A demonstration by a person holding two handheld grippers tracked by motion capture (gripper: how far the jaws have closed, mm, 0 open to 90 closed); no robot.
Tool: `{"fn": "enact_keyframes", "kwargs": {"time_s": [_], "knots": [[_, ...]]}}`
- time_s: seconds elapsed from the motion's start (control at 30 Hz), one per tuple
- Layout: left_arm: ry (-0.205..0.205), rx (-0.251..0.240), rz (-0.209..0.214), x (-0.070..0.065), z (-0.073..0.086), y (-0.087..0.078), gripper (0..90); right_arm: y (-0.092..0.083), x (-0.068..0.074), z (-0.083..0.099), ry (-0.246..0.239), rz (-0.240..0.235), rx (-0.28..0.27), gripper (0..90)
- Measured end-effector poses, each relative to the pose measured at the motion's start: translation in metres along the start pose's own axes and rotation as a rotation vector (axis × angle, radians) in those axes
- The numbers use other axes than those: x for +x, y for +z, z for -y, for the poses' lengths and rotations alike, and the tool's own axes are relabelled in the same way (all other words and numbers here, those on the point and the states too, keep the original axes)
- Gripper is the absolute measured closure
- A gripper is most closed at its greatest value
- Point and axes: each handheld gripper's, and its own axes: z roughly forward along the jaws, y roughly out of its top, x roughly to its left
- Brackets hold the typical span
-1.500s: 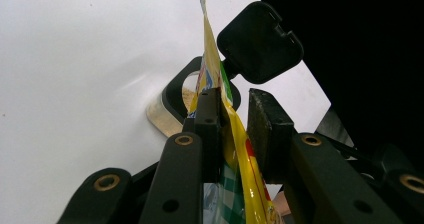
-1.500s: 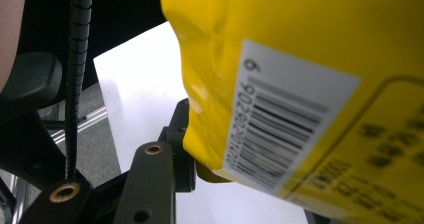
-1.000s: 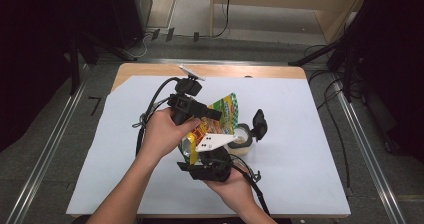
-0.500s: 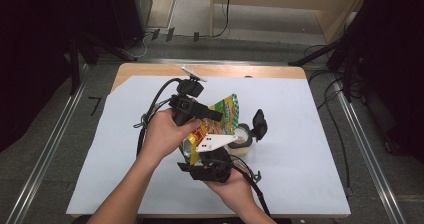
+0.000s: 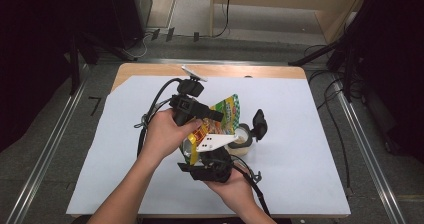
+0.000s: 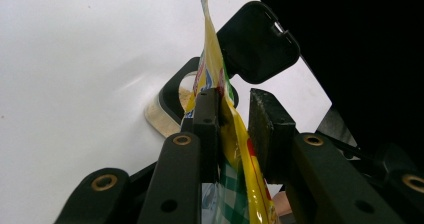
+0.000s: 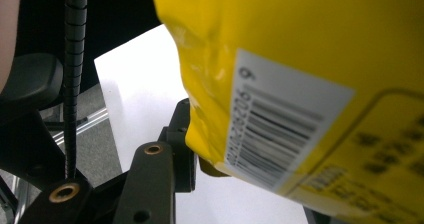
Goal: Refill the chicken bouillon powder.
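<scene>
Clearly, the person holds one gripper in each hand over the middle of the table (image 5: 310, 134), which is covered with a white sheet. In the high view the left gripper (image 5: 212, 115) is held level above the table and points to the right, and the right gripper (image 5: 202, 156) lies nearer to the person, just below it. Between them is a snack pouch (image 5: 227, 115), yellow and green with some red print, lifted off the table and standing on its edge.

In the left gripper view the pouch (image 6: 225, 119) passes between the two black jaws. One pad presses against its side; the other pad is very near to the foil, but a narrow gap seems to remain, so it cannot be told surely whether this gripper is clenched on the pouch. In the right gripper view the yellow back of the pouch (image 7: 300, 74), with a white barcode label, lies over the jaws. One jaw is seen at its lower edge and the other is hidden, so the grasp of the right gripper cannot be told.

Just beside the pouch, on the right, a small round container (image 5: 242, 140) stands on the table with its black flip lid (image 5: 259, 123) open and upright.
</scene>
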Motion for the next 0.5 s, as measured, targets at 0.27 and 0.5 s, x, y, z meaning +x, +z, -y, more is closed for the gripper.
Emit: {"fn": "enact_keyframes", "kwargs": {"time_s": [0.27, 0.5], "knots": [[-0.024, 0.006, 0.01, 0.0046, -0.0001, -0.0012, 77.2, -0.0024, 0.0017, -0.0027, -0.021, 0.007, 0.012, 61.9], [-0.041, 0.007, 0.019, 0.0088, -0.0006, 0.0005, 76.7, -0.0034, 0.0006, -0.003, -0.021, 0.006, 0.021, 62.3]]}}
